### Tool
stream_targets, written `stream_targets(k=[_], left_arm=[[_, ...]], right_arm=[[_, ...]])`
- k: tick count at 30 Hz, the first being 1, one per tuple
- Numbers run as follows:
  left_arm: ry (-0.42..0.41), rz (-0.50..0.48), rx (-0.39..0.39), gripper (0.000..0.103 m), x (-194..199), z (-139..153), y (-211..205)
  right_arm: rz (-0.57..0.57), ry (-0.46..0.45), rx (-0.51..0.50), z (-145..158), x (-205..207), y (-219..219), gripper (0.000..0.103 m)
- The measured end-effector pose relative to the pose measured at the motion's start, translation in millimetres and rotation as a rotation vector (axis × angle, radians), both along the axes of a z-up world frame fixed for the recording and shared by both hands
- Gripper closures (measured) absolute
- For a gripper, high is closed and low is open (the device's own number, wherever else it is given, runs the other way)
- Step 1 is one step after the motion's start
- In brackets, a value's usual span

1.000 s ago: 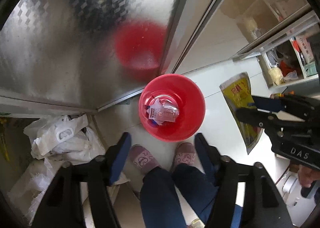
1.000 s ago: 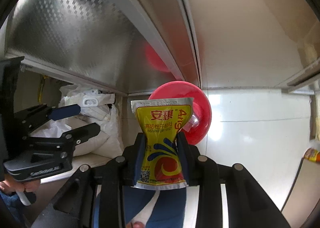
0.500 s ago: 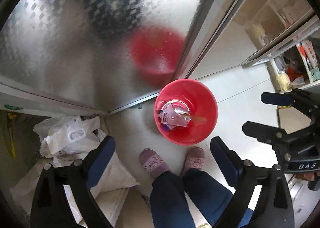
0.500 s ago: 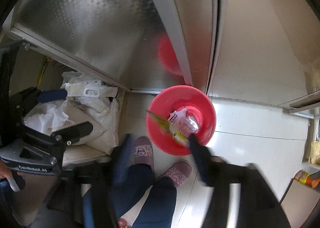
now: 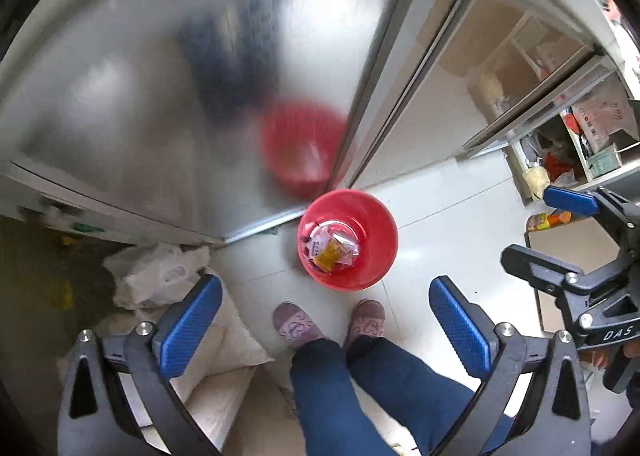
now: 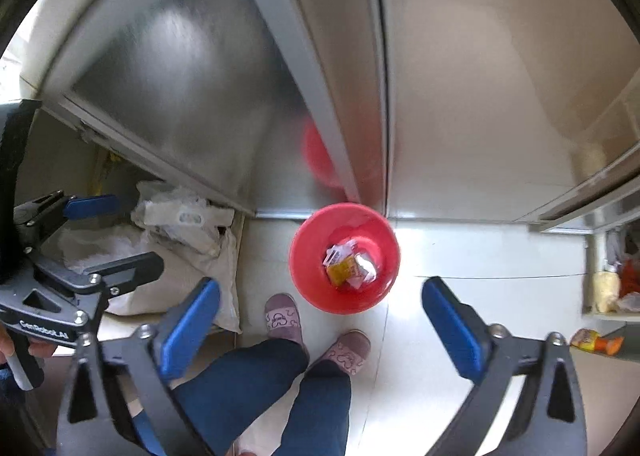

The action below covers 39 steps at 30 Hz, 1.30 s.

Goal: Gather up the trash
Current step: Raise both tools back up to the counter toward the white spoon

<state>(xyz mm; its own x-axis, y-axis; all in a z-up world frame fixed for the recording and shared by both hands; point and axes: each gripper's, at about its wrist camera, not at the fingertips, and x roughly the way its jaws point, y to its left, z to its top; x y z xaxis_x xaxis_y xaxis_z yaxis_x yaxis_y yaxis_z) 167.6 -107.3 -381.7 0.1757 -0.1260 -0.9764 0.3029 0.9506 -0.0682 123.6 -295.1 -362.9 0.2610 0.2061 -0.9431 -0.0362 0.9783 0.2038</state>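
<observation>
A red trash bin [image 5: 352, 244] stands on the white floor against a steel cabinet; it also shows in the right wrist view [image 6: 344, 258]. A yellow yeast packet [image 5: 329, 254] lies inside it among white and clear wrappers [image 6: 354, 260]. My left gripper [image 5: 324, 320] is open and empty, high above the bin. My right gripper [image 6: 320, 316] is open and empty, also high above the bin. Each gripper shows in the other's view, the right one at the right edge [image 5: 568, 240], the left one at the left edge [image 6: 96, 232].
The person's slippered feet [image 5: 332, 322] stand just before the bin. White bags [image 6: 172, 256] lie left of it. A steel cabinet door [image 5: 180, 96] rises behind. Shelves with goods [image 5: 580, 144] and an orange packet [image 6: 596, 340] are at the right.
My right gripper opened and the yellow packet dropped into the red bin. Both grippers rose away from the bin, and the left gripper opened wider.
</observation>
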Motion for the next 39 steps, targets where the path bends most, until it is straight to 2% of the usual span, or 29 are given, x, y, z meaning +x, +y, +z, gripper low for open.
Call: stream_targets(k=[6, 9, 13, 19, 22, 26, 31, 39], left_arm=[[-0.01, 0.0, 0.012, 0.0, -4.7, 66.8, 3.8], [-0.031, -0.01, 0.0, 0.0, -7.2, 98.8, 5.8], [-0.085, 0.011, -0.032, 0.0, -11.9, 142.9, 11.3], [-0.142, 0.031, -0.036, 0.0, -6.7, 185.0, 19.9], [-0.161, 0.064, -0.046, 0.0, 1.7, 204.2, 30.1], [-0.169, 0.106, -0.099, 0.0, 16.5, 225.4, 51.3], [-0.226, 0.134, -0.058, 0.0, 43.4, 249.9, 78.8], [-0.253, 0.21, -0.055, 0.0, 102.0, 268.8, 138.6]], right_arm=[[-0.033, -0.036, -0.003, 66.5, -14.6, -6.1, 0.001], [-0.048, -0.082, 0.003, 100.1, -18.5, -4.7, 0.001], [0.002, -0.137, -0.002, 146.7, -16.6, 4.4, 0.001], [0.08, -0.214, -0.018, 199.8, -9.0, 21.1, 0.001], [0.113, -0.242, -0.031, 218.1, -1.3, 28.6, 0.001], [0.132, -0.252, -0.014, 228.1, 16.3, 34.8, 0.001], [0.186, -0.25, -0.004, 238.7, 52.3, 51.6, 0.001], [0.258, -0.285, -0.008, 255.9, 121.6, 96.2, 0.001]])
